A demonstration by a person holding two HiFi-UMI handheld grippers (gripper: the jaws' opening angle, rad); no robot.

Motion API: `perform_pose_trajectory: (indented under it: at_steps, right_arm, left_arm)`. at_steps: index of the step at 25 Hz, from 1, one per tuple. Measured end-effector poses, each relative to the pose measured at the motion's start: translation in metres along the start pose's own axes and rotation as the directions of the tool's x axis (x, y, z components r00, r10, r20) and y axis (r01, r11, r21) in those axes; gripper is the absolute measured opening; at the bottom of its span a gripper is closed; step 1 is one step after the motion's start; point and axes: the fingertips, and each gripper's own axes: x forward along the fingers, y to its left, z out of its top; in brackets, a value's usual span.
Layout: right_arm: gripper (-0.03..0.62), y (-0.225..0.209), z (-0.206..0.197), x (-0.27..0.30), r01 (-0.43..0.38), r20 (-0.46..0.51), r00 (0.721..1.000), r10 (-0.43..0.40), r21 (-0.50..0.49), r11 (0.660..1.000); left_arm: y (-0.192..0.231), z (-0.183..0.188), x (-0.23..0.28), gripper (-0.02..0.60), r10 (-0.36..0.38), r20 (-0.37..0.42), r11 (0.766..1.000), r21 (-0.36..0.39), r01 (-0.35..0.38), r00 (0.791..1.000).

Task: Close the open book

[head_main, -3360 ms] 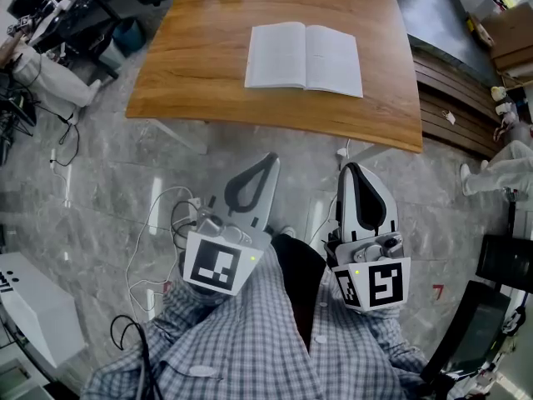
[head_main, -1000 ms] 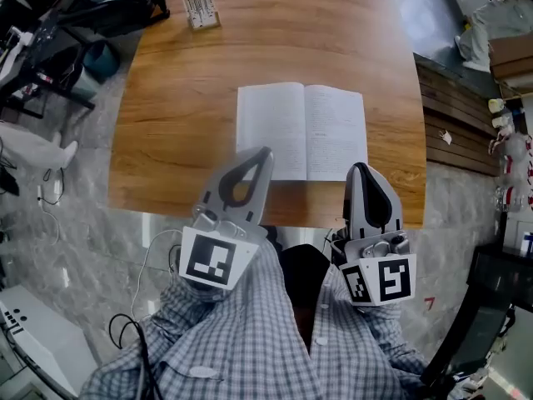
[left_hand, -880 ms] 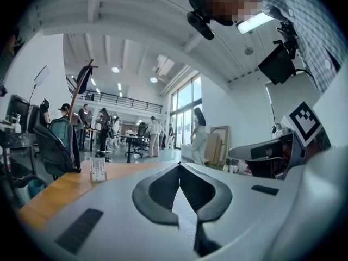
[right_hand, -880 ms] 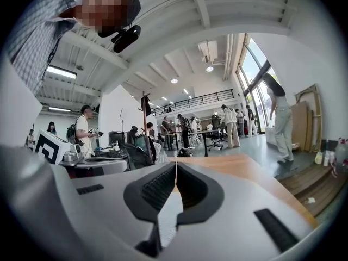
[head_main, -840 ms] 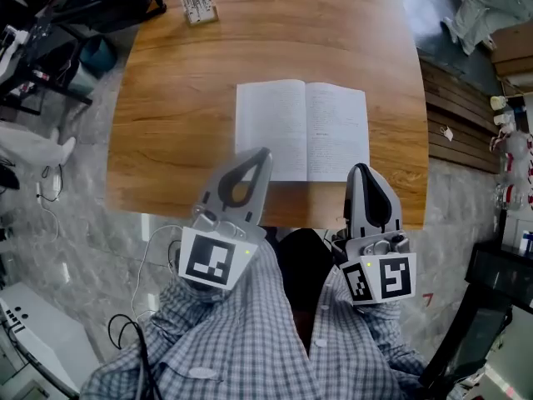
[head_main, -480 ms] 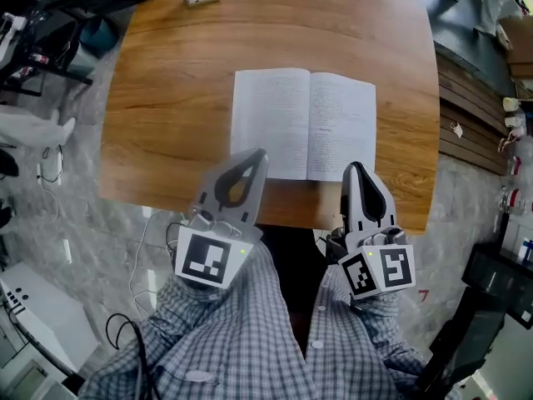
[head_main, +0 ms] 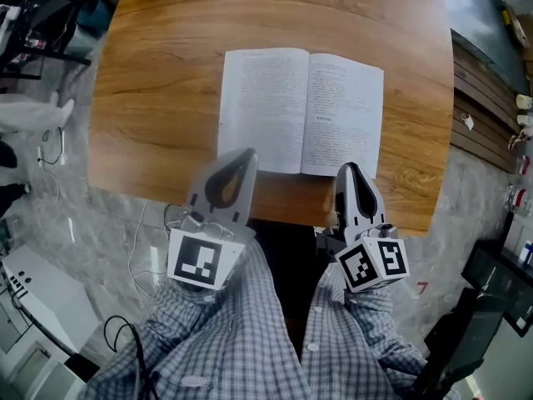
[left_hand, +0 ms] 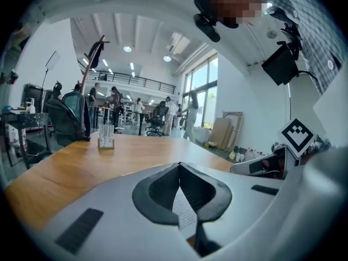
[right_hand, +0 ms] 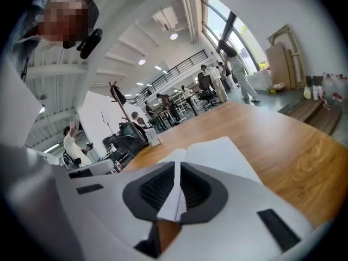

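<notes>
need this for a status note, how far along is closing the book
Done: nothing yet; the book lies open and flat on the table, both pages up. In hand: the left tool and right tool are at the book's near edge, both shut, gripping nothing. Left: likely lift one half and swing it over onto the other.

1. A grey marble floor (head_main: pixel 100 215) is spreading beneath the wooden worktop (head_main: pixel 158 107).
2. Daylight is coming in through tall windows (left_hand: pixel 198 99).
3. Ceiling lights (left_hand: pixel 127 48) are glowing above a railed gallery (left_hand: pixel 136 80).
4. Dark wooden planks (head_main: pixel 487 98) are lying along the floor's right side.
5. Cardboard sheets (left_hand: pixel 224 132) are leaning against a white wall (left_hand: pixel 239 91).
</notes>
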Motion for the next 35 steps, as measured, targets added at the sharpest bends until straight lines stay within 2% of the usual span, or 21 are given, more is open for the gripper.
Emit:
perform_pose_trajectory:
  at_steps: [8,12,15,17,21,24,26,30,35]
  right_arm:
    - [0.025,-0.028,-0.044,-0.005,0.046,-0.087,0.996,-0.032,0.157,0.987]
    - [0.061,-0.039,-0.065,-0.008,0.063,-0.143,0.989,-0.027,0.255,0.965]
    - [0.087,-0.046,-0.082,-0.009,0.091,-0.188,0.982,-0.027,0.340,0.936]
    - [0.110,-0.050,-0.089,-0.009,0.106,-0.199,0.980,-0.020,0.432,0.896]
    - [0.135,-0.055,-0.100,-0.005,0.128,-0.190,0.982,-0.004,0.644,0.754]
    - [0.135,-0.057,-0.107,0.001,0.143,-0.190,0.982,-0.004,0.723,0.676]
    - [0.135,-0.058,-0.110,0.005,0.150,-0.191,0.982,-0.007,0.748,0.646]
    - [0.135,-0.058,-0.108,0.014,0.128,-0.166,0.986,0.004,0.774,0.620]
    - [0.133,-0.060,-0.107,0.020,0.131,-0.153,0.988,-0.006,0.820,0.557]
  left_arm:
    - [-0.009,-0.014,0.010,0.009,-0.007,-0.042,1.000,0.003,0.007,0.999]
    - [-0.016,-0.019,0.017,0.009,-0.027,-0.057,1.000,0.007,0.028,0.998]
    - [-0.018,-0.023,0.021,0.009,-0.038,-0.070,0.999,0.010,0.039,0.997]
    - [-0.018,-0.024,0.023,0.009,-0.041,-0.074,0.999,0.009,0.042,0.996]
    - [-0.017,-0.025,0.025,0.009,-0.043,-0.077,0.999,0.009,0.043,0.996]
    - [-0.016,-0.026,0.027,0.009,-0.044,-0.080,0.999,0.009,0.045,0.996]
    - [-0.015,-0.026,0.028,0.009,-0.045,-0.081,0.999,0.010,0.046,0.996]
    - [-0.013,-0.027,0.028,0.009,-0.040,-0.086,0.999,0.006,0.040,0.995]
    - [-0.012,-0.025,0.027,0.009,-0.029,-0.087,1.000,0.010,0.030,0.996]
